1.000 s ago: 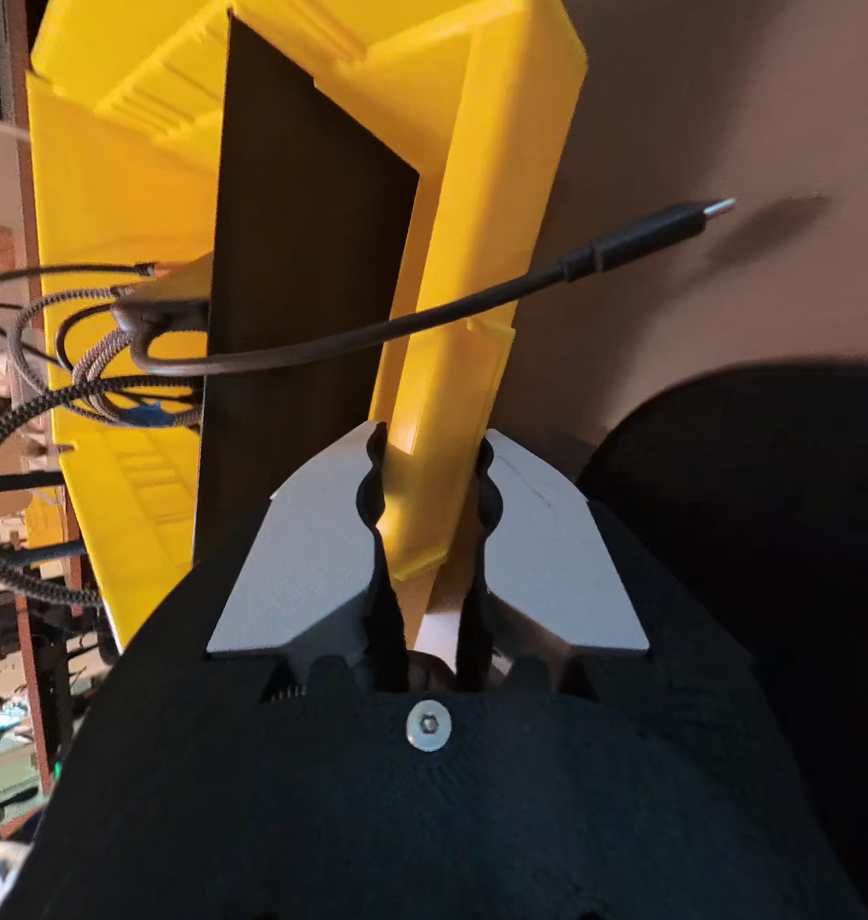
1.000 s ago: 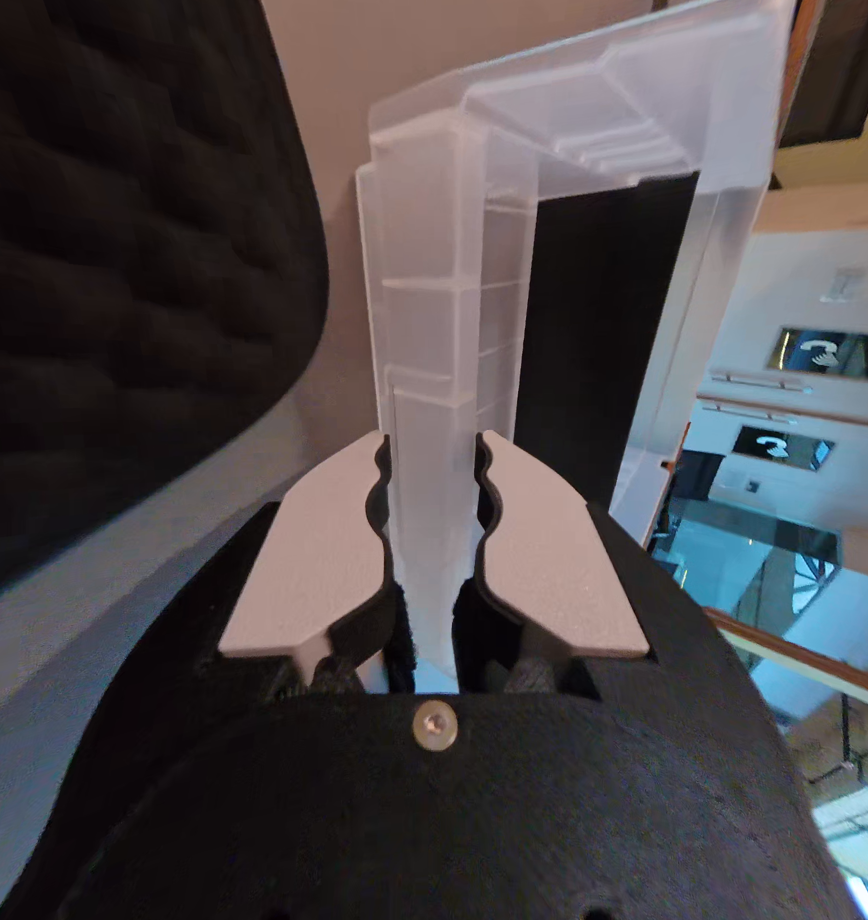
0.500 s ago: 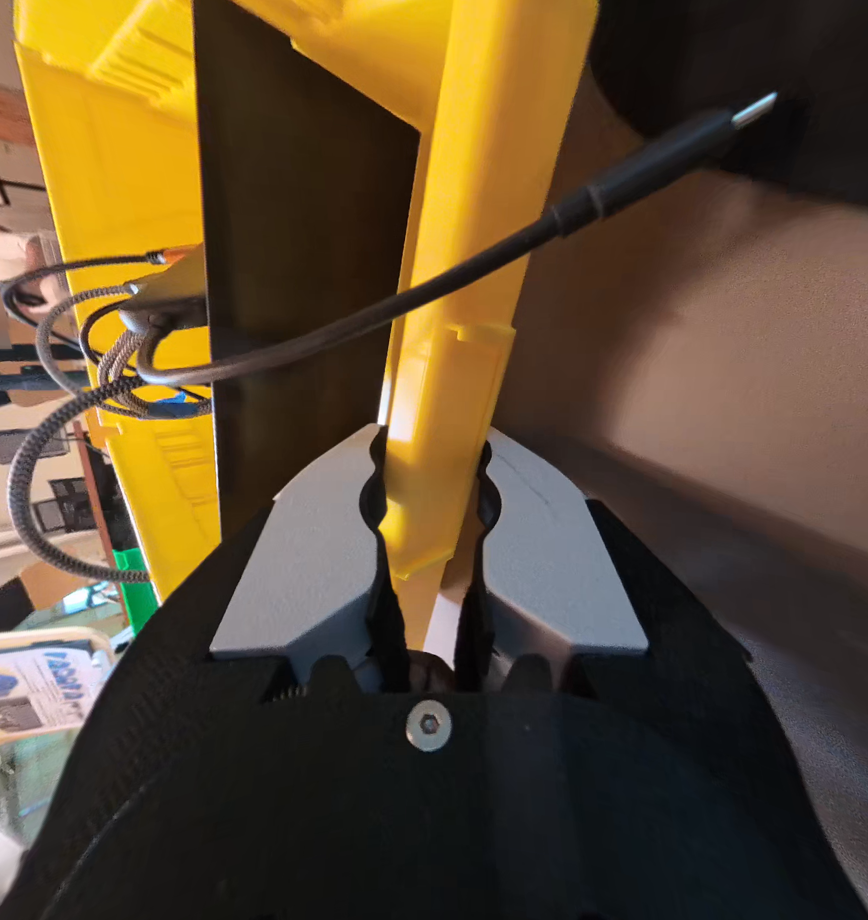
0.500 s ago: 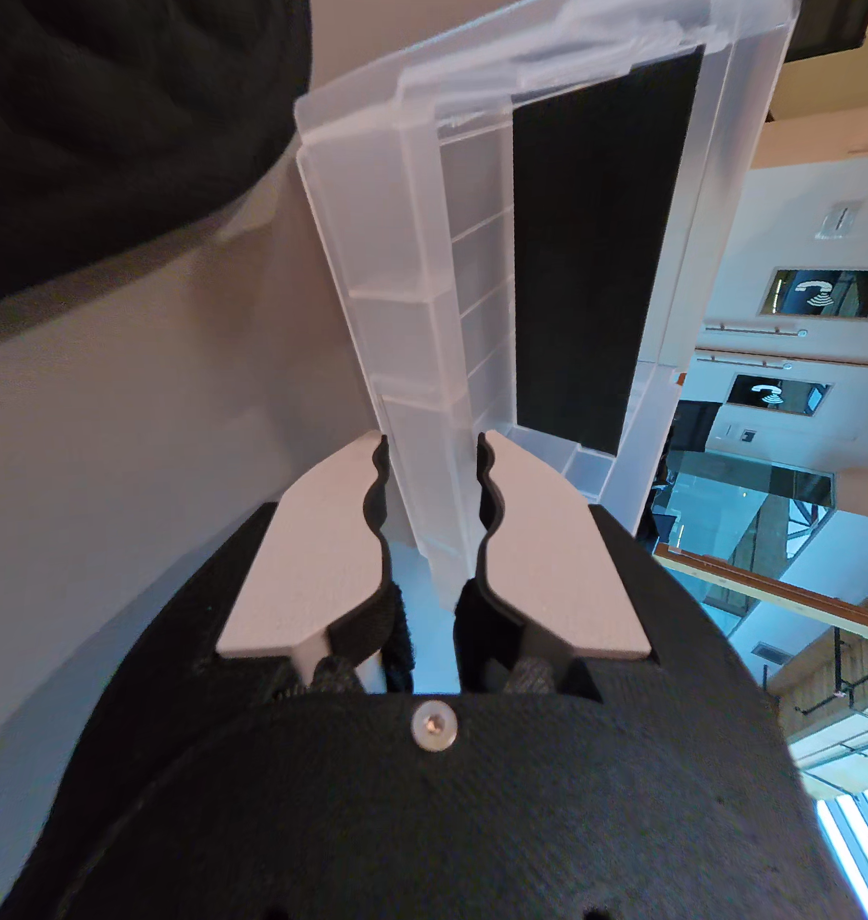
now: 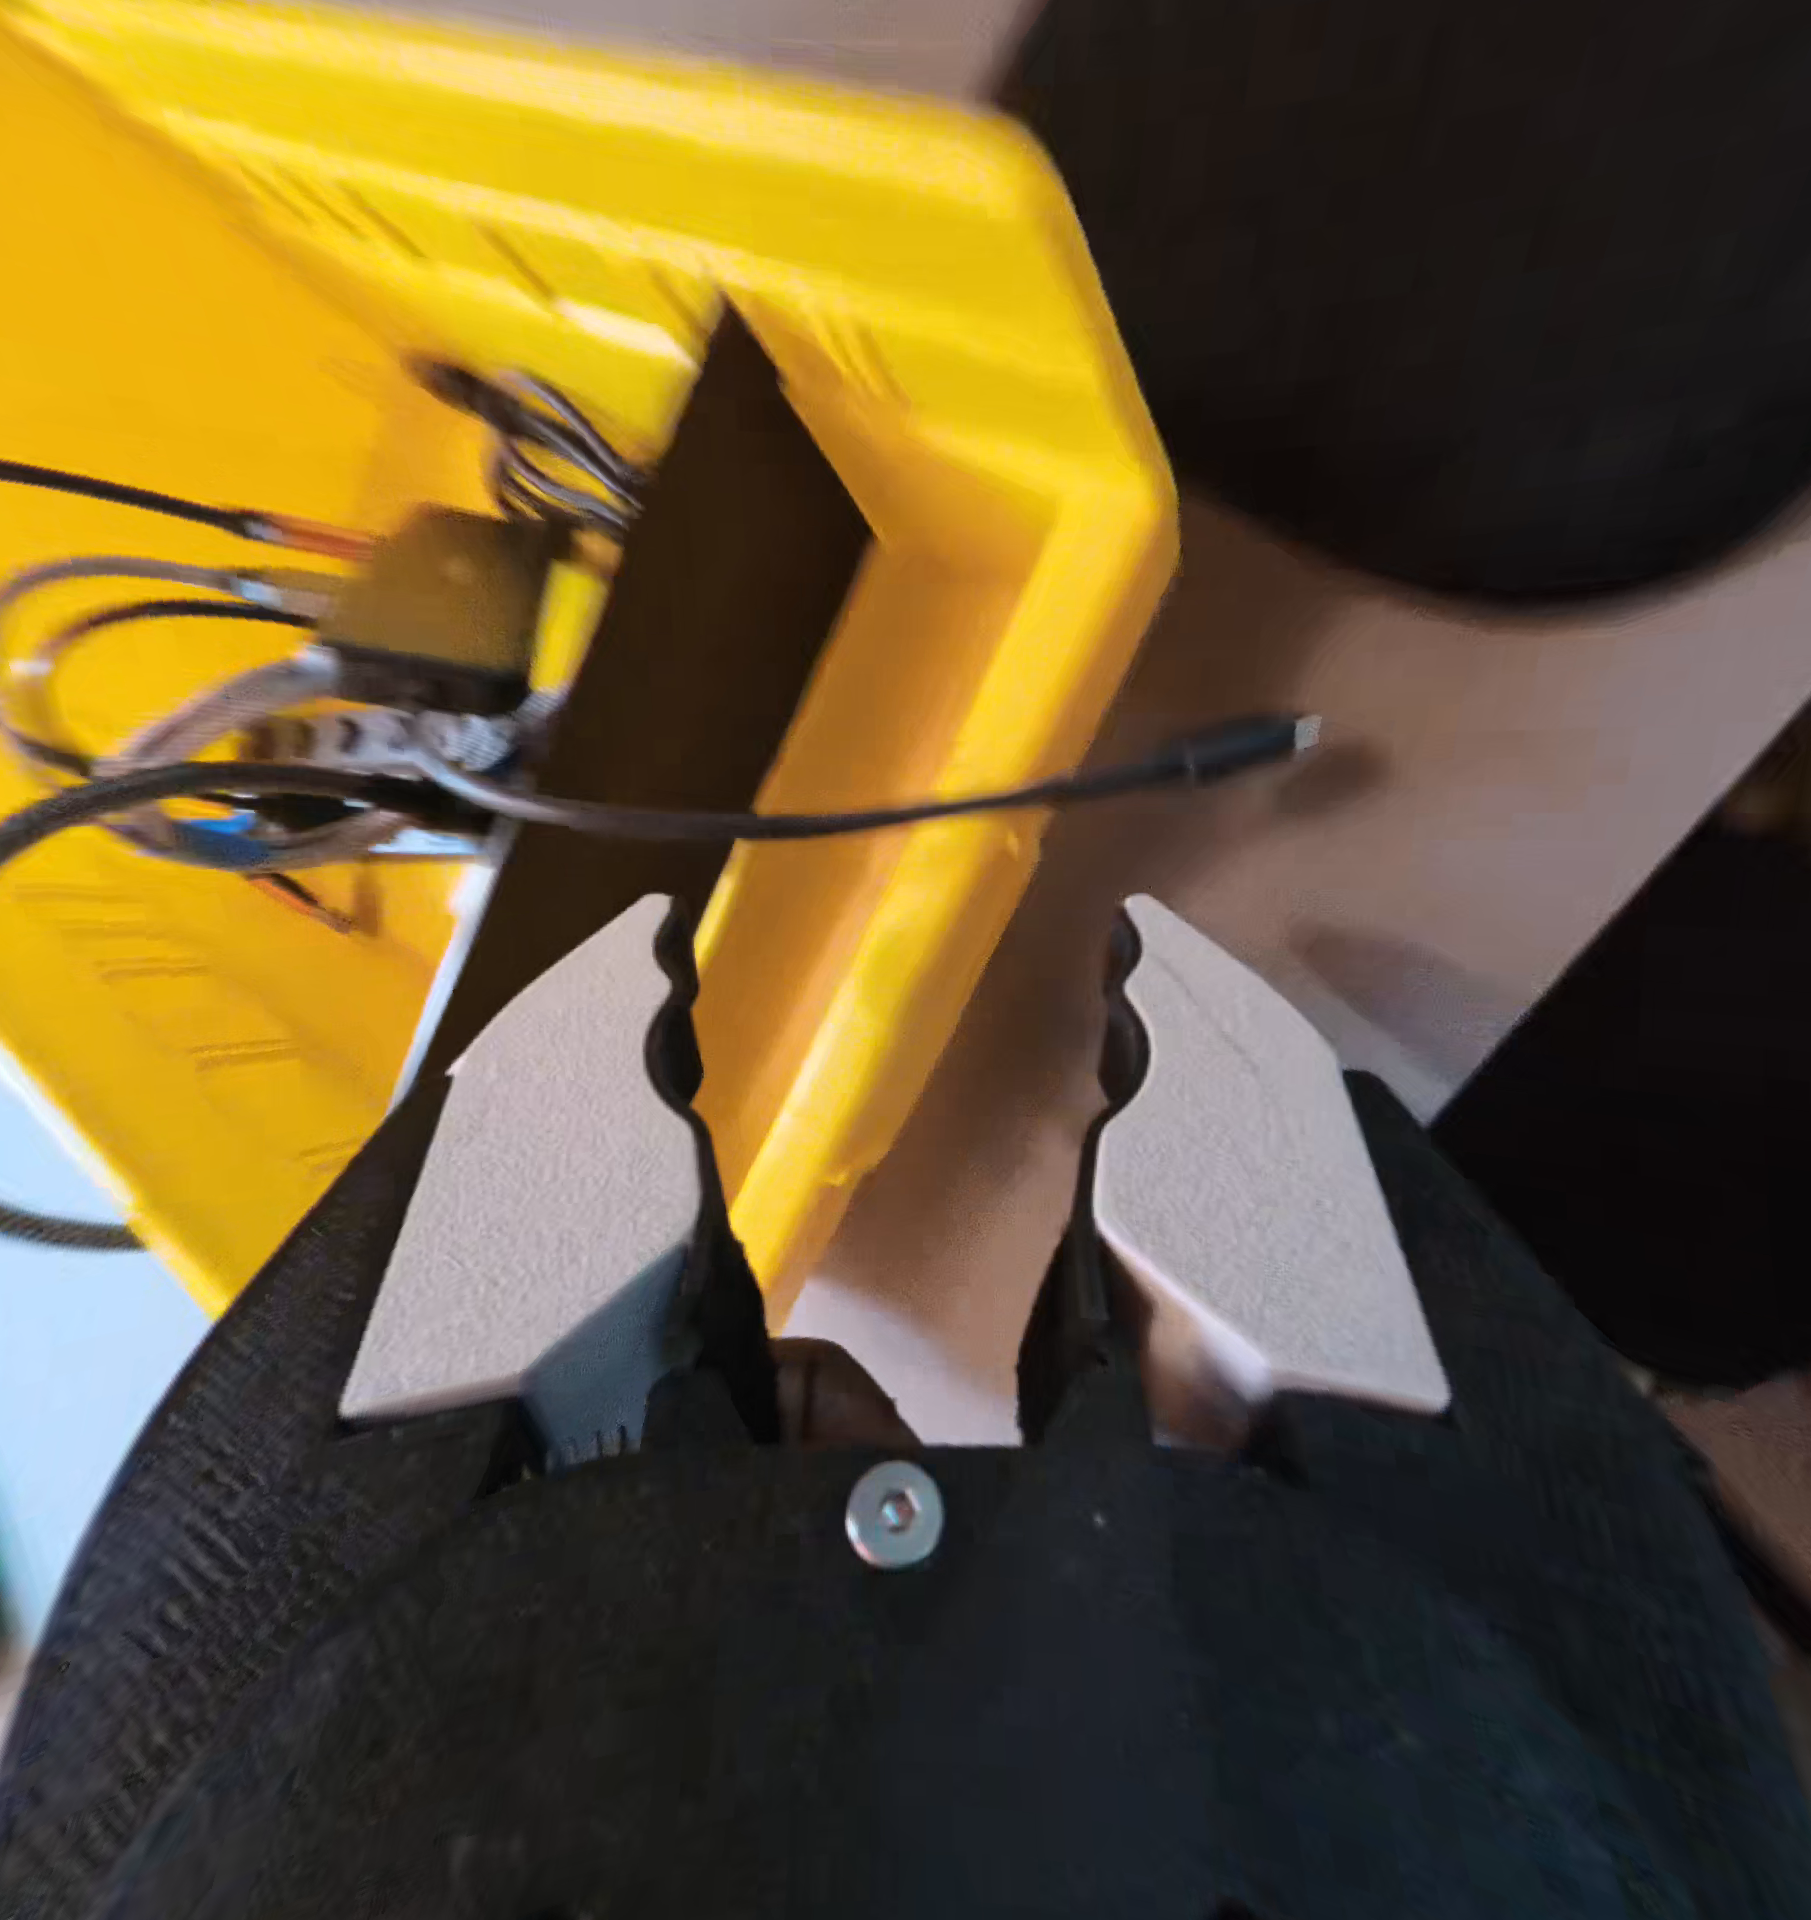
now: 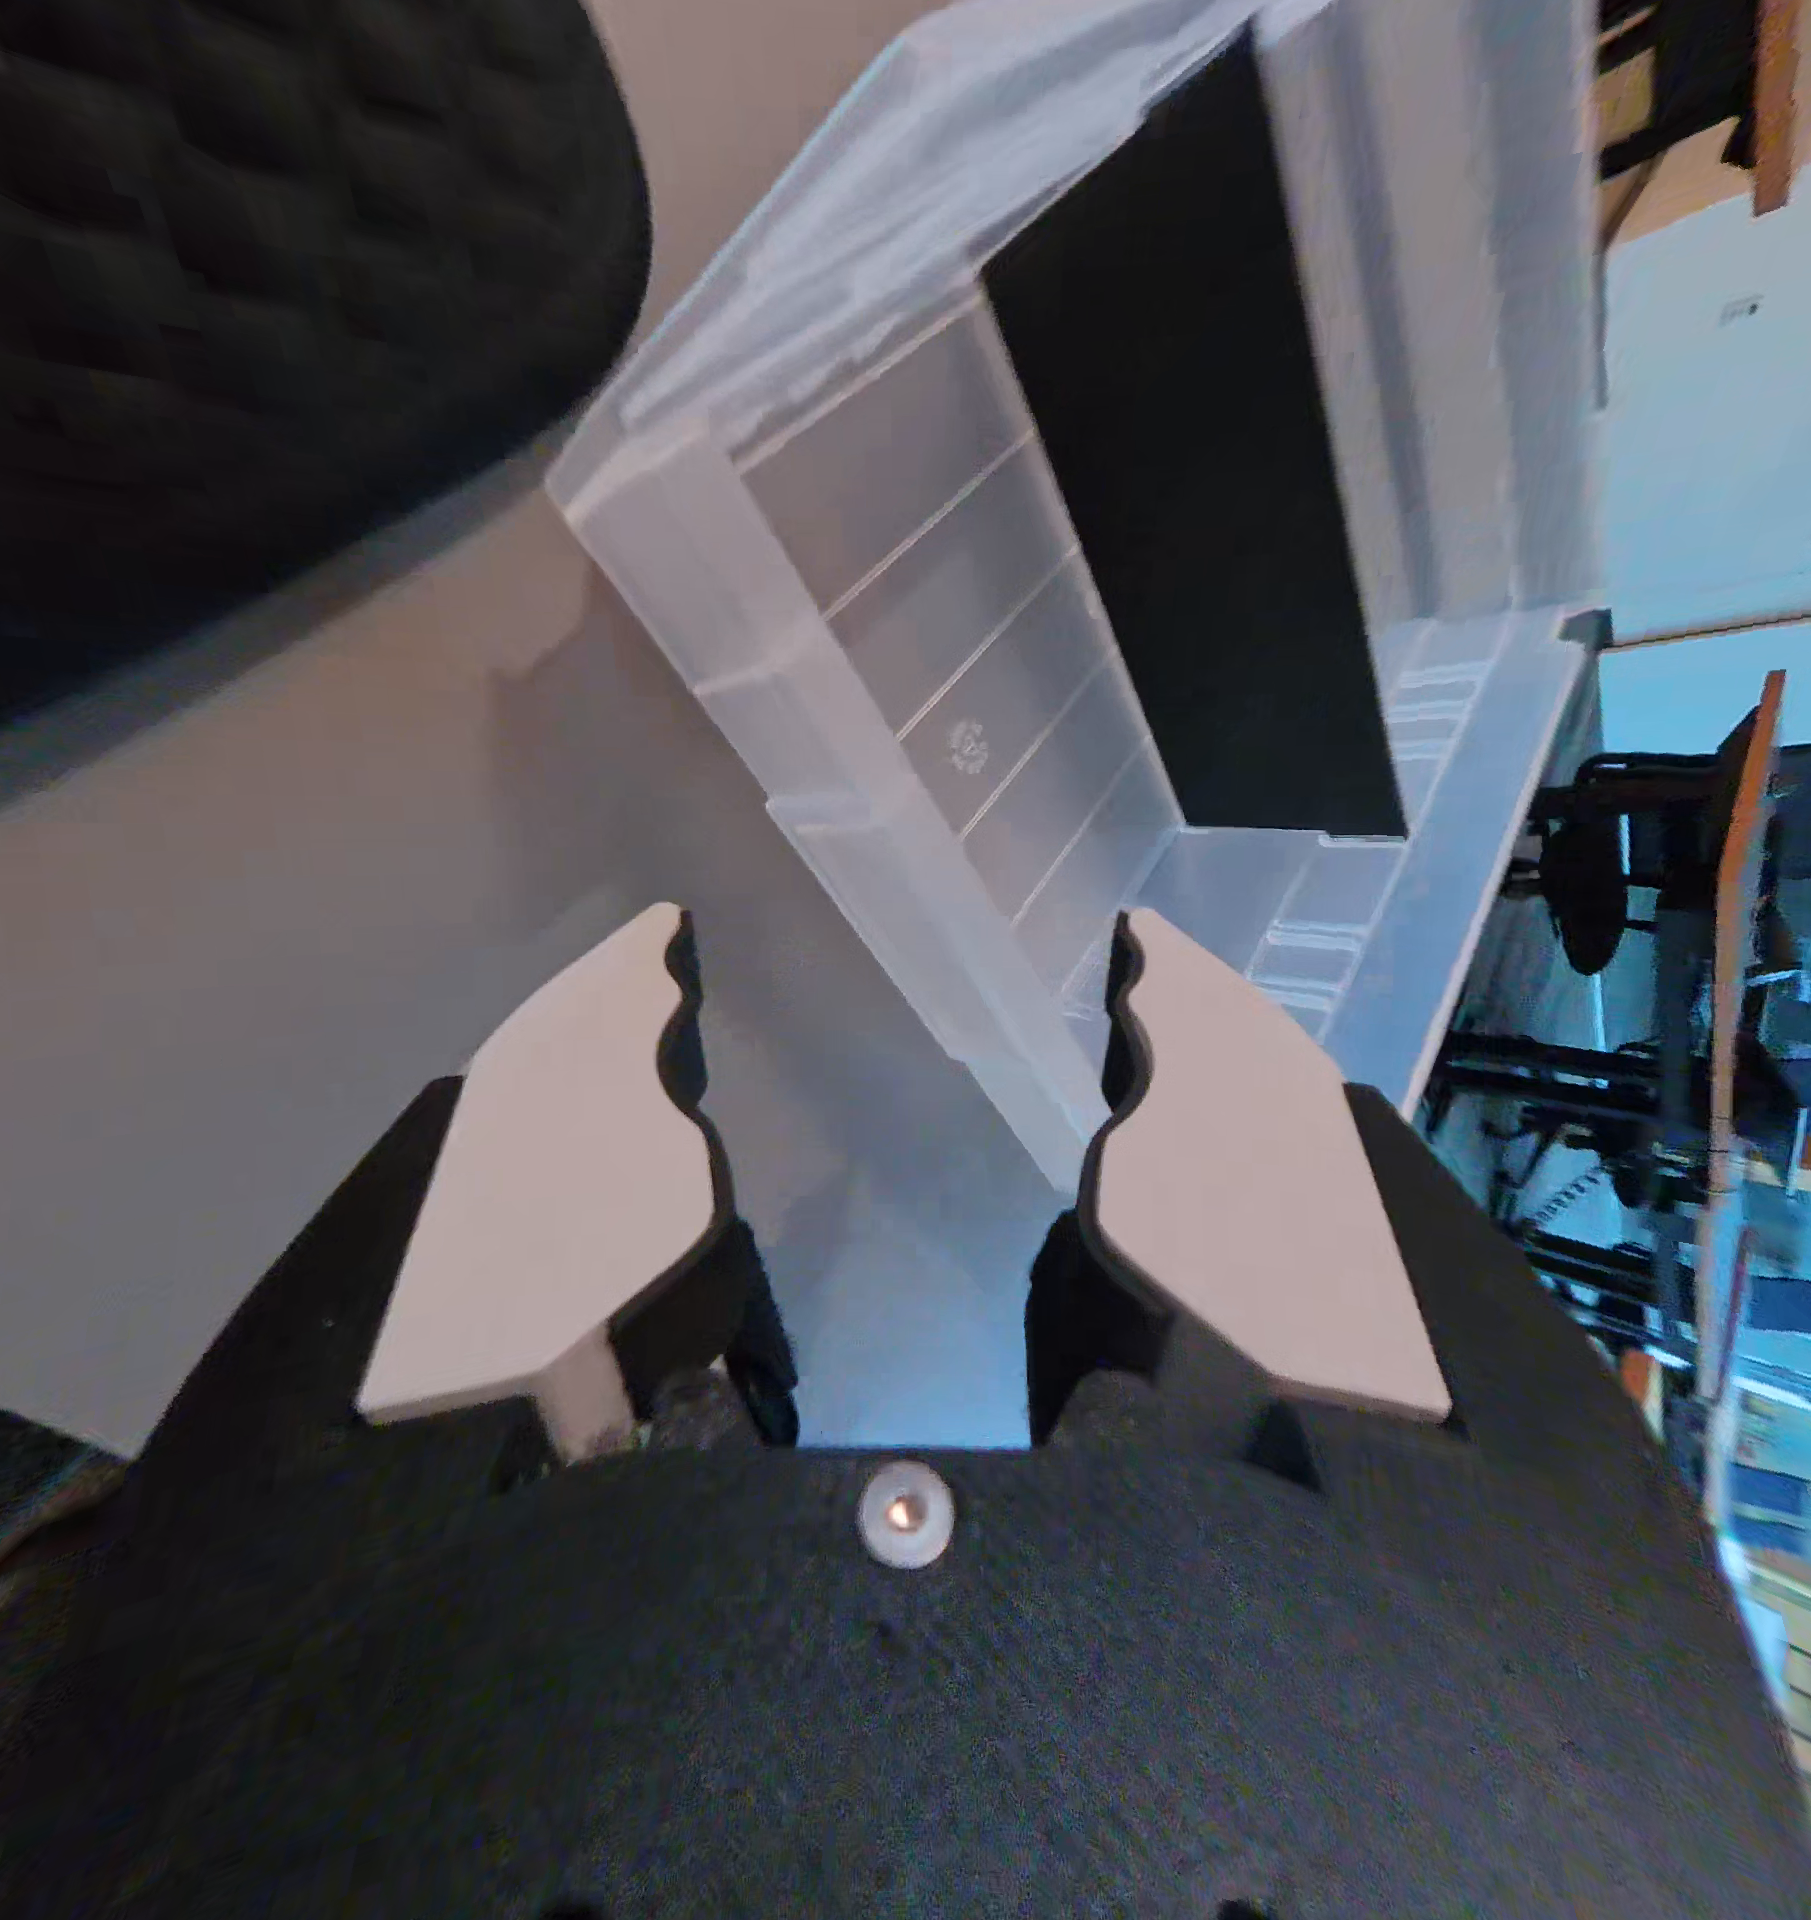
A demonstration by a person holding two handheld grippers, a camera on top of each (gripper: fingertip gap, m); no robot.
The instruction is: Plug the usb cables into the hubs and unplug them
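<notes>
both tongs gape: left tongs (image 5: 896,914) astride yellow bin (image 5: 984,623), right tongs (image 6: 899,925) by clear bin (image 6: 880,644).

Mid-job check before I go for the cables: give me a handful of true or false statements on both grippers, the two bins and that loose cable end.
1. The left gripper is clamped on the yellow bin. False: its jaws stand open, and the bin wall lies between them.
2. The right gripper is open. True.
3. The clear bin holds a tangle of cables. False: only a black panel shows inside it; the cables lie in the yellow bin.
4. A black cable hangs out over the yellow bin's wall, its plug free in the air. True.
5. The plug is seated in a hub. False: its metal tip is bare.
</notes>
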